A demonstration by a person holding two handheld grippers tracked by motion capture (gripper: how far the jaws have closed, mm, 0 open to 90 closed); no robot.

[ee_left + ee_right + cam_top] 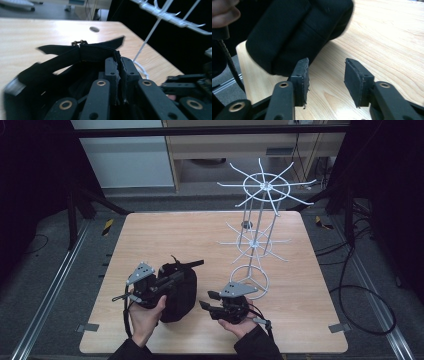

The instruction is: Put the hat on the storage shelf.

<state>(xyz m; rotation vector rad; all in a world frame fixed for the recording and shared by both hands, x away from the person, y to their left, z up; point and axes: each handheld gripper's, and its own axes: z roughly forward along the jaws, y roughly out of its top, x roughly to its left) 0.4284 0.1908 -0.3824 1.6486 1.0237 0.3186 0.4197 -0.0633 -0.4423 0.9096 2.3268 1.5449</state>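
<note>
Two tiers of spokes on a white wire rack (259, 227), standing upright at the far right part of a light wooden table (165, 235), ring base near the right gripper. Seen again at the upper right of the left gripper view (172, 18), with the table's small round hole (94, 29) beyond.

Next in size, a black bag (179, 292) of soft fabric, resting on the near left part of the table, just beside the left hand (146, 317). Dark bulk of it filling the upper left of the right gripper view (297, 32), sitting on the wood ahead of the spread jaws.

Then the left gripper (172, 279), held low over the bag, jaws pressed together on a black strap (82, 53); strap edge pinched between the pads, as seen in the left gripper view (117, 72), the rest of it stretching away to the left with a small metal buckle (80, 42) at its top.

Lastly the right gripper (209, 300), held in the right hand (239, 325) near the table's front edge, jaws spread apart with nothing between them, bare wood showing in the gap (325, 80), pointing toward the bag and not touching it.
</note>
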